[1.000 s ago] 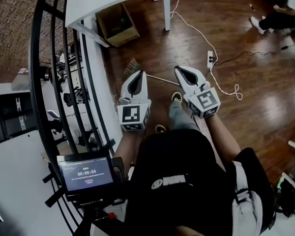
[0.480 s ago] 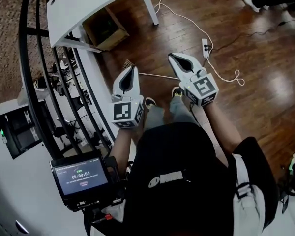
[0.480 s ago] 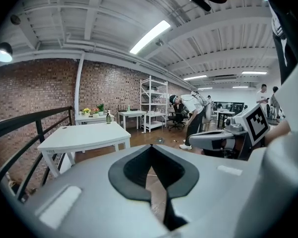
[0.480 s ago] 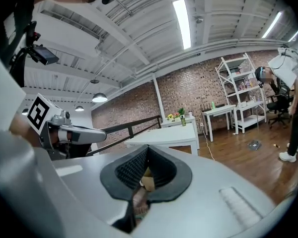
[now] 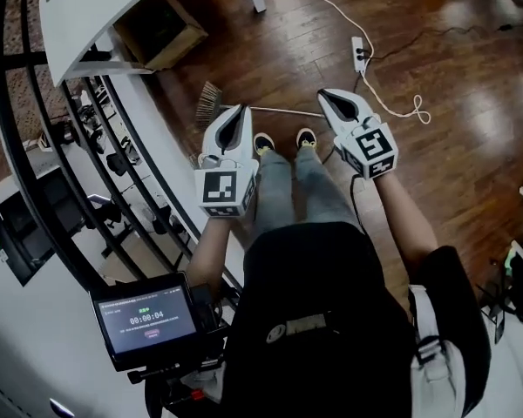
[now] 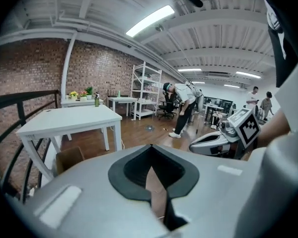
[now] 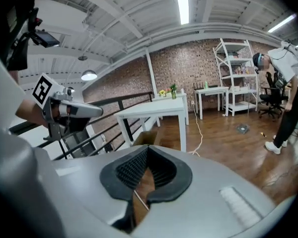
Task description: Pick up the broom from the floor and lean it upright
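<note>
— Where's the broom point(image 5: 208, 104)?

— Flat on the wooden floor point(image 5: 453, 146), just ahead of the person's shoes point(image 5: 263, 143); its bristle head points left, near the cardboard box point(image 5: 161, 29) under the white table point(image 5: 96, 16); its thin handle runs off to the right.

— And the grippers?

— In the head view both are held out over it; the left gripper point(image 5: 238, 110) sits over the bristle end, the right gripper point(image 5: 324, 94) over the far end of the handle, covering it there; whether either tip touches the broom I cannot tell.

— Jaws?

— The left gripper's point(image 6: 150, 148) own view shows its dark pads closed together, nothing clamped; the right gripper's point(image 7: 148, 150) ribbed pads meet the same way, empty.

— Anything else down there?

— A power strip point(image 5: 358, 53) and a looped white cable point(image 5: 392, 111) beyond the right gripper; a small screen point(image 5: 148, 320) at the lower left.
</note>
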